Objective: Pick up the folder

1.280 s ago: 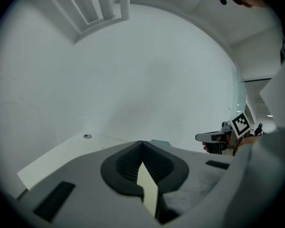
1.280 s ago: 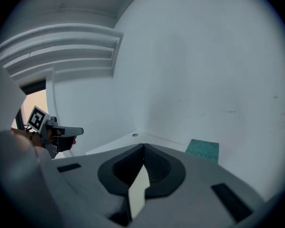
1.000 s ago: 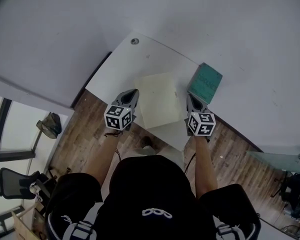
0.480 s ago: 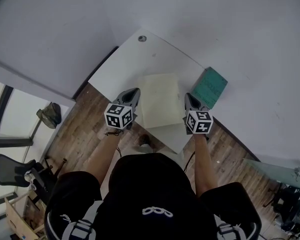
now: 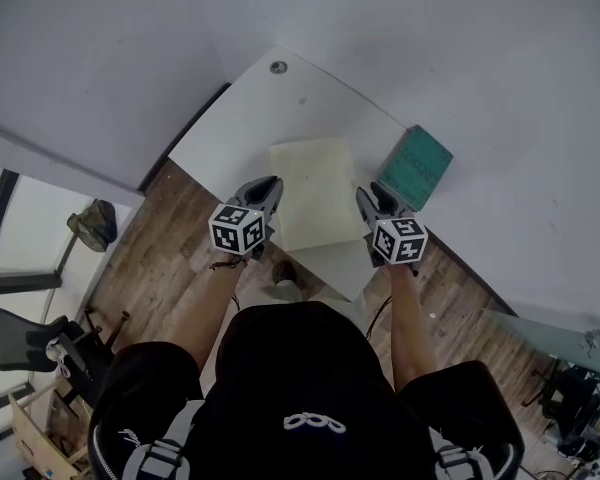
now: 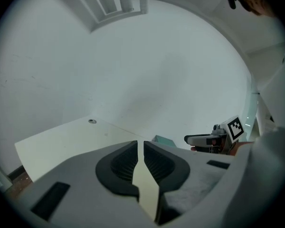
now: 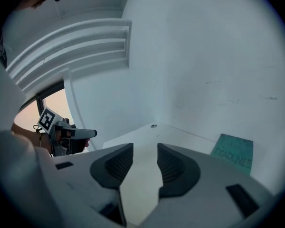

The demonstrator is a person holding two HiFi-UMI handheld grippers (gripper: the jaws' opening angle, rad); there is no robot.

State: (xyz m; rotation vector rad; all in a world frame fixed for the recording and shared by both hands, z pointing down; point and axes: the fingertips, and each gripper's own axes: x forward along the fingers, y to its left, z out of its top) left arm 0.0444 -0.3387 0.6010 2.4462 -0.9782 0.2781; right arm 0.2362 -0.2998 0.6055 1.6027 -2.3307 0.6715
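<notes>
**Folder flanked on both sides, not yet gripped**

The left claw (image 6: 138, 145) is seen pressed almost together, only a thin slit left between its pads, and nothing is pinched in it. The jaws of the right claw (image 7: 145, 148) are opening. Nothing is clamped between them, and only a pale surface below is glimpsed through the gap.

The step in hand is judged to be the approach to a grasp. It would be done well if the right claw were spread wide enough to take a thin edge. It should then be brought low and nearly flat to the counter (image 5: 270, 108), so that one jaw can be slid under the folder's side. The left claw, if it is to share the lift, would have to be opened first. A shut claw can only press or steady the sheet.

The cream folder (image 5: 315, 190) lies flat on the counter, toward its near edge, between the two claws. Its left side is just beside the left claw's tips and its right side just beside the right claw's tips. Contact cannot be confirmed on either side.

A teal book (image 5: 416, 166) lies farther right, apart from the folder, and should be left undisturbed.
</notes>
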